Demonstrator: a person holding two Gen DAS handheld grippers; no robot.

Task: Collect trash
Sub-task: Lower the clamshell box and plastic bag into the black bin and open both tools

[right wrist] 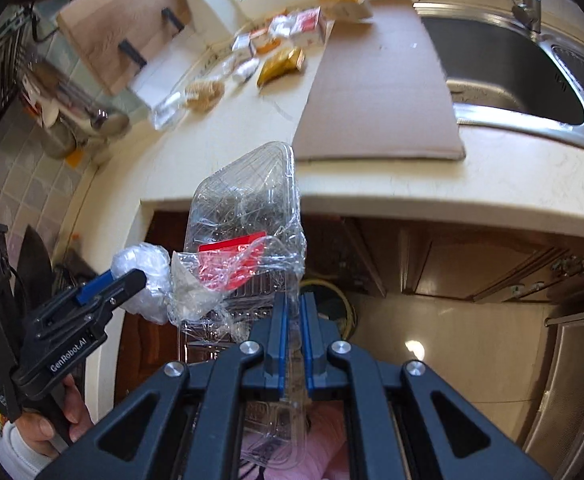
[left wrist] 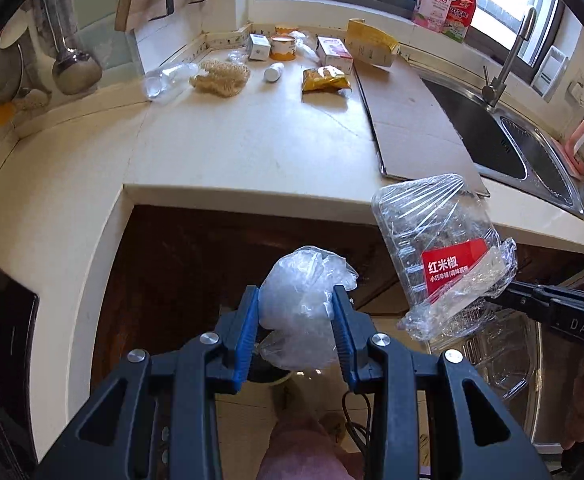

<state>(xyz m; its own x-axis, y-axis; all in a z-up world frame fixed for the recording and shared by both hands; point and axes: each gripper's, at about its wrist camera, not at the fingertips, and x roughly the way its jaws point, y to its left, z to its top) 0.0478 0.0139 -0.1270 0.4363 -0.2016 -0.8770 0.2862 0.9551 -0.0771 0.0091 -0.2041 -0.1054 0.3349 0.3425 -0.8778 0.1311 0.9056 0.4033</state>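
A pale countertop [left wrist: 252,136] spans the upper frame, with a cardboard sheet [left wrist: 412,120] beside the steel sink [left wrist: 504,140]. At right, the right gripper [right wrist: 294,300] is clamped on a clear plastic tray [right wrist: 244,216] with a red label. At lower centre, the left gripper [left wrist: 296,304] squeezes a crumpled plastic bag [left wrist: 300,292]. Wrappers [left wrist: 326,80] lie far back.

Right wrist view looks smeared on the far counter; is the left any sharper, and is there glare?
Right wrist view: far clutter is motion-blurred, the clear plastic tray with the red label stays fairly sharp. Left wrist view: crisp counter, but the window is blown out.
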